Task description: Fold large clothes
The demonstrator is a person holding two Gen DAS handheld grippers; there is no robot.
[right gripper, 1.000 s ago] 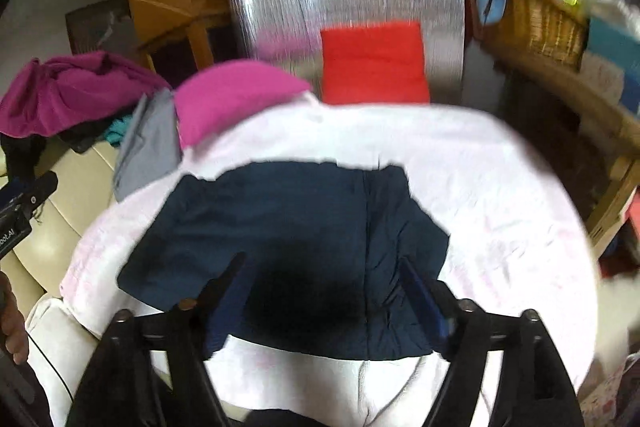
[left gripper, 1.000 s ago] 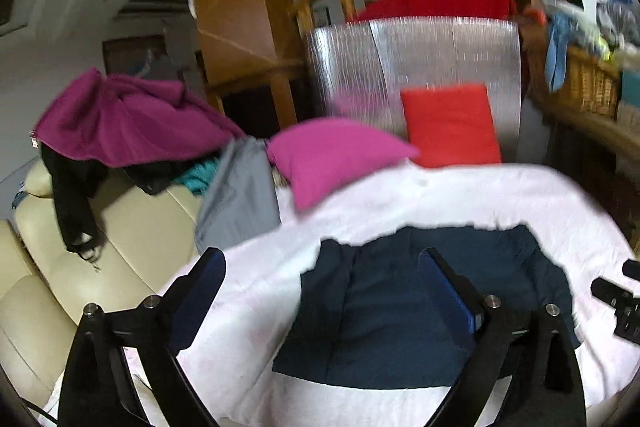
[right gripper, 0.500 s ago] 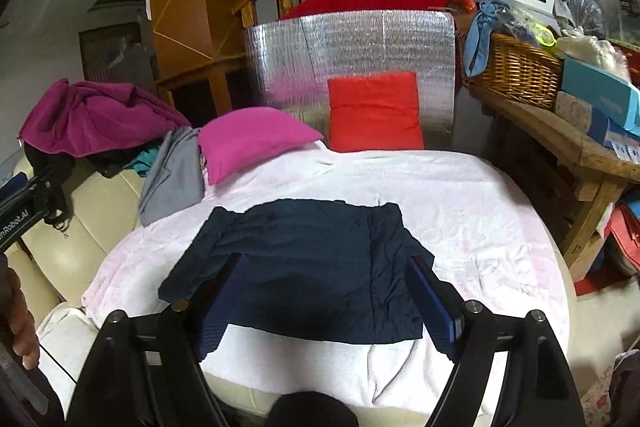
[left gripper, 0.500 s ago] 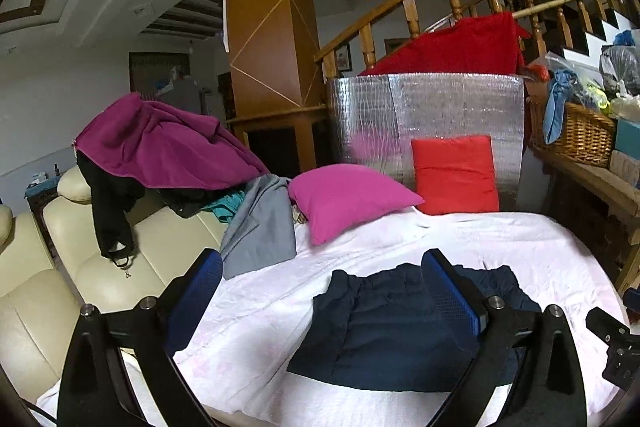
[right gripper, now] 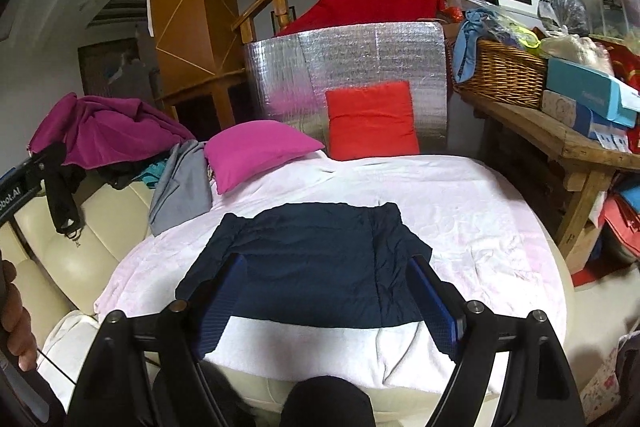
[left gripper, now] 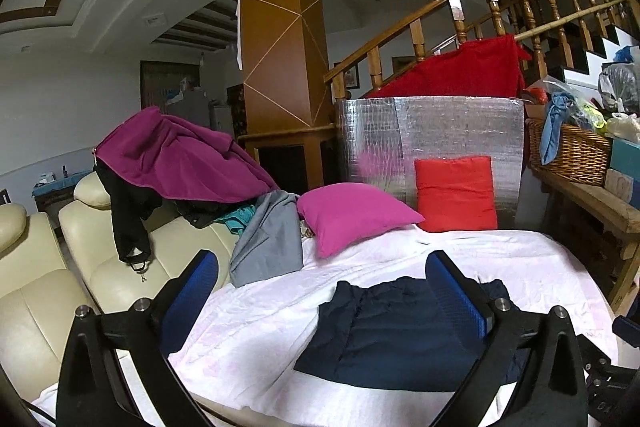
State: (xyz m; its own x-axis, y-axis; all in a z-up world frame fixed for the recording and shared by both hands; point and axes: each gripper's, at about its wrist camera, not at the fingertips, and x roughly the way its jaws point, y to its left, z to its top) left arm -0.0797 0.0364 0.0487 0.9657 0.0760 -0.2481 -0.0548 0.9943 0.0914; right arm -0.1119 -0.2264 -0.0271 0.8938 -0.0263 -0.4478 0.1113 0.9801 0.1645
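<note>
Both sets of jaws gape wide, holding nothing: the right gripper [right gripper: 328, 301] hangs squarely over the navy garment [right gripper: 316, 267], the left gripper [left gripper: 324, 293] off to its left. The garment lies crosswise on the pink sheet [right gripper: 480, 211], pillows beyond.

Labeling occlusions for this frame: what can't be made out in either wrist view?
- Navy garment: near corners covered by the right tongs in right view; right edge behind left tongs in left view.
- Clothes pile on sofa: items under the purple one hidden.
- Basket contents: too small, cluttered.
</note>
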